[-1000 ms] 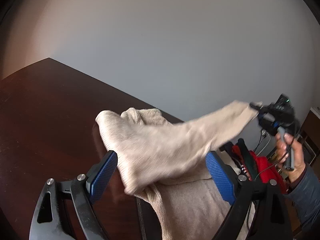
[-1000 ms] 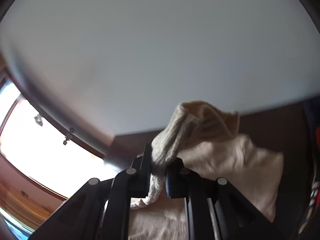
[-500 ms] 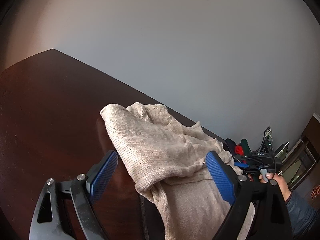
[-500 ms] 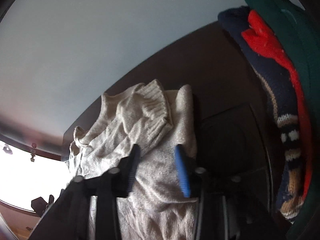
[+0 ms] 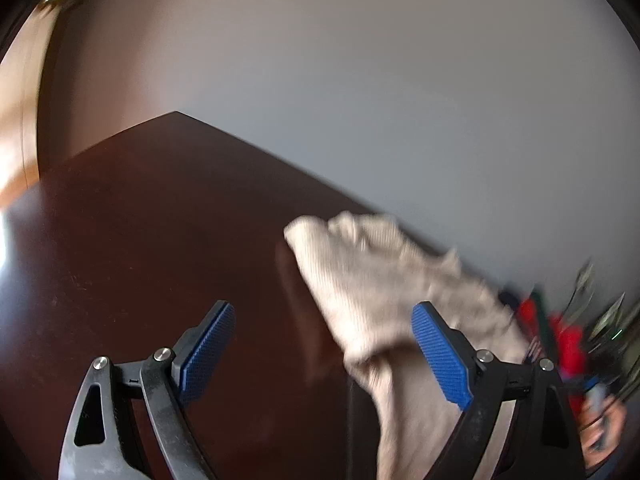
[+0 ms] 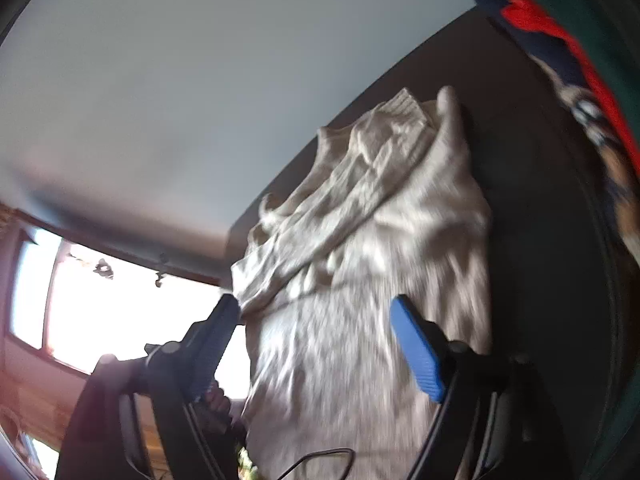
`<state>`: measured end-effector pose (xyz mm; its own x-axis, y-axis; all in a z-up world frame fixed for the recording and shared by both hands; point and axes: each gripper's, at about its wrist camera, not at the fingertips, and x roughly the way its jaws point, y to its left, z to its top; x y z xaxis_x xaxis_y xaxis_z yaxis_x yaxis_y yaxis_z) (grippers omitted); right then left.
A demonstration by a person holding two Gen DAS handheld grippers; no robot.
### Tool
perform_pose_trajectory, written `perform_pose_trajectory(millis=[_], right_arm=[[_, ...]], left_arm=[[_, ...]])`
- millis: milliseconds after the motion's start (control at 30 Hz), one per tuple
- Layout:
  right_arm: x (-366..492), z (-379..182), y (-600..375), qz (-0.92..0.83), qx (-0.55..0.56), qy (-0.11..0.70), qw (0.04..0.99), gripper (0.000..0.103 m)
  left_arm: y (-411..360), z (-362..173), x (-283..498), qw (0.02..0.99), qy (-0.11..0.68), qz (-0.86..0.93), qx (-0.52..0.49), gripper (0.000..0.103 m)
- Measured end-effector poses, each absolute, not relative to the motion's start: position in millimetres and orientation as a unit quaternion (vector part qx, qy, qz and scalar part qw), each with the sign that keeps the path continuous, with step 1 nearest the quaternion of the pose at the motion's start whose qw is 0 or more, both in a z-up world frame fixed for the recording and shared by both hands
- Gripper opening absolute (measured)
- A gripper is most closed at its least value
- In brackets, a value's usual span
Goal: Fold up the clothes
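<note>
Beige sweater lies bunched on the dark table, partly folded over itself. Left gripper: fingers spread wide, nothing between them, above bare tabletop just left of the sweater. Right gripper: fingers spread, empty, sweater in front of them; contact cannot be told. Other clothes piled at the table's right. Both views are blurred.
</note>
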<state>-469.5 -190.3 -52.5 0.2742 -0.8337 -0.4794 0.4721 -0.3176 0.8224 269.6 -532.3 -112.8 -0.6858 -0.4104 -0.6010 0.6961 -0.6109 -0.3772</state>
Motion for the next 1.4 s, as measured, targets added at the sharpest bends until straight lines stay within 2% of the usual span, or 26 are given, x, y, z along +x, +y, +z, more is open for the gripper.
perform_pose_trajectory(millis=[133,200,467,533,567,600,633,700,800,867,933,1067,1133,1200,1233,1300,1400], right_arm=[[-463,-43,-137,-0.597,0.545,-0.196,0.555,0.1],[-458,-45,-118,-0.595,0.541,-0.215,0.554,0.101],[-437,-40,-80,-0.582,0.536,-0.221,0.57,0.102],[-434,-40,-73,-0.585,0.531,-0.217,0.573,0.103],[-432,-41,-69,-0.584,0.53,-0.219,0.575,0.103],[-431,-41,-66,-0.582,0.53,-0.22,0.576,0.103],[-430,-42,-64,-0.579,0.529,-0.224,0.578,0.103],[-427,-47,-63,-0.573,0.53,-0.233,0.58,0.103],[-423,-53,-65,-0.569,0.53,-0.239,0.581,0.103],[-421,-54,-63,-0.571,0.528,-0.238,0.582,0.103],[-420,-56,-59,-0.572,0.526,-0.24,0.582,0.103],[-420,-64,-53,-0.569,0.528,-0.248,0.58,0.103],[-420,-65,-49,-0.569,0.528,-0.249,0.579,0.103],[-420,-65,-43,-0.571,0.528,-0.248,0.578,0.103],[-420,-65,-41,-0.572,0.527,-0.247,0.578,0.103],[-420,-64,-35,-0.575,0.524,-0.247,0.578,0.103],[-423,-63,-28,-0.574,0.521,-0.254,0.578,0.103]], left_arm=[[-508,-116,227,0.32,0.201,-0.865,0.331,0.092],[-504,-122,208,0.334,0.16,-0.858,0.355,0.092],[-529,-137,199,0.39,0.188,-0.822,0.371,0.091],[-533,-140,197,0.396,0.199,-0.814,0.377,0.061],[-534,-142,196,0.393,0.206,-0.811,0.38,0.027],[-535,-143,195,0.391,0.214,-0.809,0.384,0.017],[-536,-144,194,0.388,0.222,-0.806,0.388,0.013],[-529,-137,184,0.41,0.164,-0.802,0.403,0.01],[-510,-112,177,0.455,0.02,-0.798,0.396,0.007],[-500,-108,173,0.471,-0.059,-0.783,0.402,0.007],[-502,-116,173,0.463,-0.072,-0.775,0.423,0.007],[-522,-137,185,0.444,-0.017,-0.772,0.455,0.01],[-524,-141,191,0.437,-0.003,-0.773,0.46,0.017],[-517,-142,198,0.438,-0.018,-0.772,0.461,0.037],[-513,-143,201,0.441,-0.032,-0.769,0.461,0.043],[-510,-144,209,0.446,-0.051,-0.764,0.463,0.067],[-511,-137,219,0.443,-0.041,-0.769,0.459,0.071]])
